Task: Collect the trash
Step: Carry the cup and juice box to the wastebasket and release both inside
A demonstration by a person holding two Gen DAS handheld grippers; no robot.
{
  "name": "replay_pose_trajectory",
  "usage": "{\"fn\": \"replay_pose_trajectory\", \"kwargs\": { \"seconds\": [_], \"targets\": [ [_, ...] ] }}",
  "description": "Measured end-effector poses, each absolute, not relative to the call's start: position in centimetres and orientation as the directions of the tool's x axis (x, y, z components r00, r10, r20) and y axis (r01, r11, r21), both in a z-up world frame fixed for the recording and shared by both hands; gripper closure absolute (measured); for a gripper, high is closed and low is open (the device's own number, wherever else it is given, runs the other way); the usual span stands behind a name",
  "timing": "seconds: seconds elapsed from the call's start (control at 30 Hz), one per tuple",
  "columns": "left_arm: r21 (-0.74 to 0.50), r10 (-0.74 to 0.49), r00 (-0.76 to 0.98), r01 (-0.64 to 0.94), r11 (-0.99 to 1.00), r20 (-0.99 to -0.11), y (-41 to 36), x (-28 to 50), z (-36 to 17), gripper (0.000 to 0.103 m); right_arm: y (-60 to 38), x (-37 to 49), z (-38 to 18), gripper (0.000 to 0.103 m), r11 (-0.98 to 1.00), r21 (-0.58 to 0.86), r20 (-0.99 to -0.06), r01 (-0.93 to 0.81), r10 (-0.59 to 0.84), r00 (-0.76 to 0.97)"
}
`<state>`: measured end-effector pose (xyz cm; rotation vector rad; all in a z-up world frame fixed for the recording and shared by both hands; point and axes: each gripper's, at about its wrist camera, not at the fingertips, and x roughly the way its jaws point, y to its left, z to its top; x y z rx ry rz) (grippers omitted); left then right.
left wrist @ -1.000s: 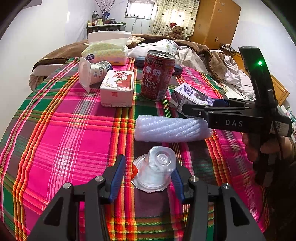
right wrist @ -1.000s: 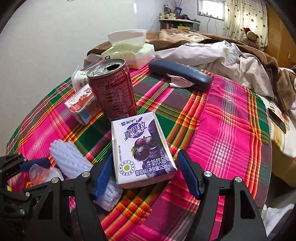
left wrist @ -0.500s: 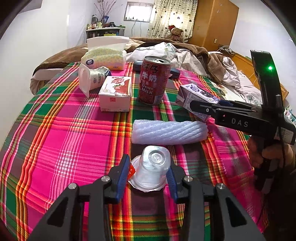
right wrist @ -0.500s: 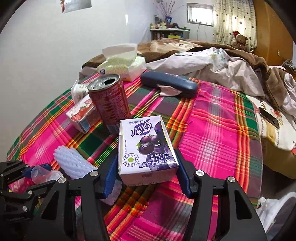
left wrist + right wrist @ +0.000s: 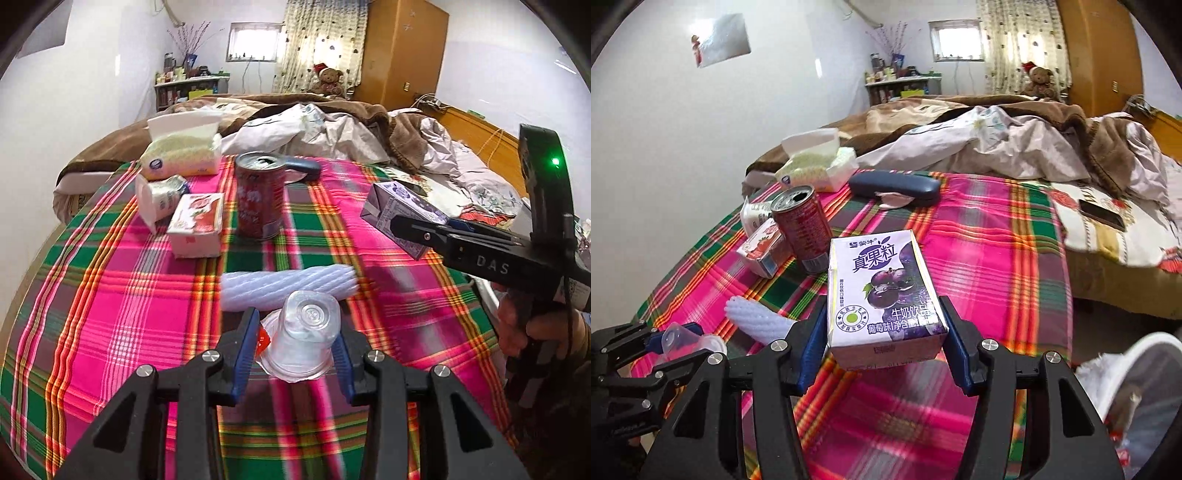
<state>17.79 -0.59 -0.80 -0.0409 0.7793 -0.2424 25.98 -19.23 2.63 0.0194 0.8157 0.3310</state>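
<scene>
We see our left gripper [image 5: 295, 341] clamped on a clear plastic cup [image 5: 306, 332], upside down, its foil lid [image 5: 264, 338] peeled and half hidden behind the left pad. Whether the cup's rim touches the plaid cloth [image 5: 110, 295] below is hard to make out; the cloth there is blurred. Our right gripper [image 5: 884, 341] has its pads pressed on the sides of a purple juice box [image 5: 882, 291], held above the near right edge of the table. The box's lower face is cut off by the jaws. Just beyond the cup lies a white foam sleeve [image 5: 288, 286]. Toward the far left corner stand a red can [image 5: 258, 195], a strawberry carton [image 5: 195, 225], a tipped yoghurt pot [image 5: 159, 197] and a tissue pack [image 5: 181, 155]. A dark case [image 5: 894, 186] lies by the far edge, partly hidden behind the can from the left.
</scene>
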Motion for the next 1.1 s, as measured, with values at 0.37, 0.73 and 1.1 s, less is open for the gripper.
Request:
{"fn": "replay_pose_trajectory", "kwargs": {
  "seconds": [0.37, 0.73, 1.1],
  "targets": [
    [-0.106, -0.299, 0.687, 0.308, 0.945, -0.662, -5.5, 17.1, 1.2, 0.063, -24.1, 22.0, 4.5, 0.045, 0.973, 0.157, -0.671, -0.169, 0.231, 0.705],
    [-0.092, -0.393, 0.667, 0.439, 0.894, -0.633, -12.4, 16.4, 3.0, 0.063, -29.7, 18.0, 5.7, 0.045, 0.986, 0.167, -0.651, -0.002, 0.112, 0.751],
    [-0.088, -0.487, 0.611, 0.564, 0.821, -0.624, -20.0, 16.4, 4.0, 0.063, -35.1, 14.9, 6.1, 0.045, 0.973, 0.158, -0.646, 0.170, -0.028, 0.763]
  ]
}}
